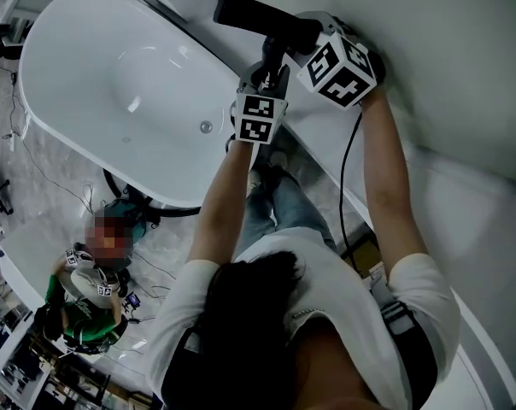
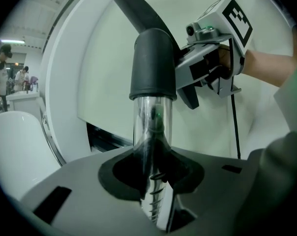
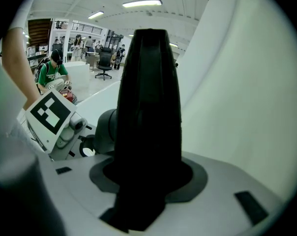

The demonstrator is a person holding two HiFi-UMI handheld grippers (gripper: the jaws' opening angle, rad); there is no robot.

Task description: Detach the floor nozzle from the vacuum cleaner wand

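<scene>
Two grips going here: left gripper (image 2: 156, 191) fingers are pinching the clear wand tube (image 2: 151, 127), right gripper (image 3: 143, 191) fingers are clamped on the black floor nozzle (image 3: 148, 107), beside a white bathtub (image 1: 96, 92).

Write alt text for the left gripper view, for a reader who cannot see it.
The left claw is shut on a clear tube that rises into a black collar and an angled black nozzle. The right claw grips the nozzle from the right, with a white bathtub behind.

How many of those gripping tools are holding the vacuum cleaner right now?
2. The left tool is clamped on the clear tube. The right tool is clamped on the black nozzle. Neither is hidden.
</scene>
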